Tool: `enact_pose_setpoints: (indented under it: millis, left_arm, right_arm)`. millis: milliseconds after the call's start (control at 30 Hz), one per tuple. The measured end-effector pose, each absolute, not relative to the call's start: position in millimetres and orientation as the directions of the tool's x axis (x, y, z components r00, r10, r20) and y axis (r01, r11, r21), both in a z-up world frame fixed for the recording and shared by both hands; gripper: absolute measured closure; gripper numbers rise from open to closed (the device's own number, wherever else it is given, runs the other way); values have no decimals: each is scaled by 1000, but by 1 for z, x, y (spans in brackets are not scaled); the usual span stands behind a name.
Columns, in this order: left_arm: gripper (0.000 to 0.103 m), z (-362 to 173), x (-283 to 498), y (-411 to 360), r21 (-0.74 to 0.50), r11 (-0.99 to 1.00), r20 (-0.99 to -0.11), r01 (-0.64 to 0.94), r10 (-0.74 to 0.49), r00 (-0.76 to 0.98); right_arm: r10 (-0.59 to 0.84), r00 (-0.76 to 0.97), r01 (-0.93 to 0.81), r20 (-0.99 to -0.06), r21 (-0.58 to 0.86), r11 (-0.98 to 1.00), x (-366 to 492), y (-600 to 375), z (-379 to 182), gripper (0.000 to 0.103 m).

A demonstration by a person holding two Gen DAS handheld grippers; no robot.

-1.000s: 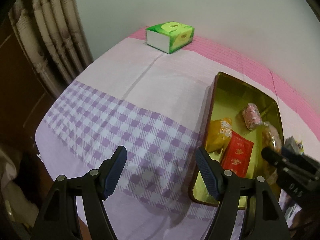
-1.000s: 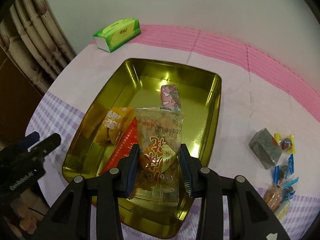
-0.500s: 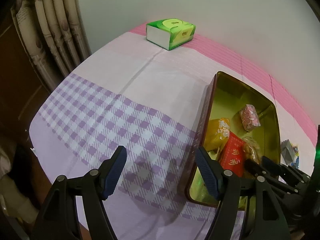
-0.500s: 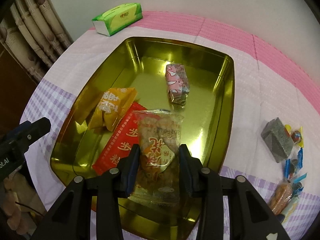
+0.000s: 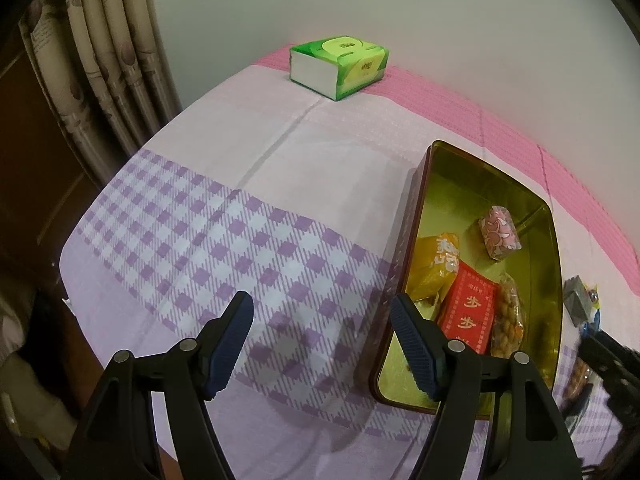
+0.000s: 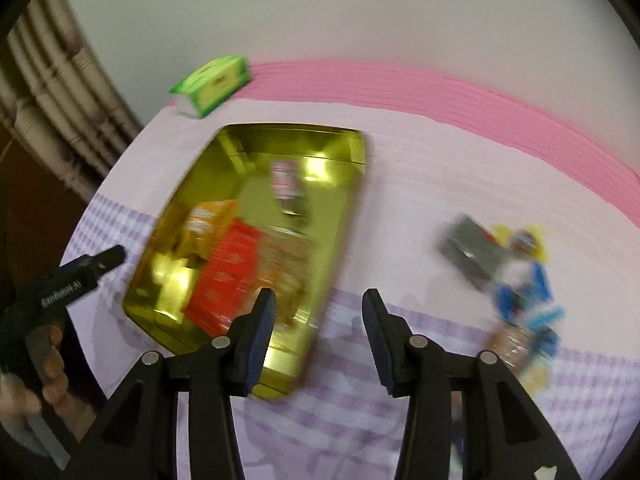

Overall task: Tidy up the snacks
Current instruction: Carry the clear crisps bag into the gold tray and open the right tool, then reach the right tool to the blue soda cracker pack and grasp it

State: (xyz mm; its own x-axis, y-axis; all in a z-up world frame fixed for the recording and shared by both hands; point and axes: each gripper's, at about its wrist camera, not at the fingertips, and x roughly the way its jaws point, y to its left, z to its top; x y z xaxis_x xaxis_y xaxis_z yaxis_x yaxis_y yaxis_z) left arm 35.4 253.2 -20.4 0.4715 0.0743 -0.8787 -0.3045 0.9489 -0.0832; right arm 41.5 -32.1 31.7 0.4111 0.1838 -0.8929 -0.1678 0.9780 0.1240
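Left wrist view: the left gripper [image 5: 322,314] hangs wide and empty over the checked cloth [image 5: 200,240]. At its three o'clock the gold tin [image 5: 416,208] holds four snacks: a pink pack [image 5: 500,233], a yellow pack [image 5: 438,266], a red pack [image 5: 470,312] and a clear peanut pack [image 5: 509,316]. This sharp view shows them lying free.

Right wrist view, blurred: the right gripper [image 6: 319,318] has nothing between its opening jaws, the tin at its ten o'clock. Only here does the loose pile [image 6: 516,280] show whole, at two o'clock. I judge one drop-off done; next comes a reach to that pile, picking a single piece.
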Motion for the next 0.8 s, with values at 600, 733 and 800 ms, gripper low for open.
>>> enact_pose_setpoints:
  millis: [600, 733, 800]
  left_arm:
    - [31, -20, 38, 251, -66, 953, -882, -295, 83, 464]
    - [31, -21, 38, 250, -62, 953, -882, -296, 86, 463]
    - [31, -21, 37, 250, -59, 954, -882, -294, 88, 463]
  right_arm:
    - [133, 201, 339, -971, 196, 920, 5, -205, -9, 45]
    - [211, 196, 397, -958, 274, 876, 2, -203, -20, 45]
    - [216, 205, 400, -955, 283, 872, 3, -199, -22, 44]
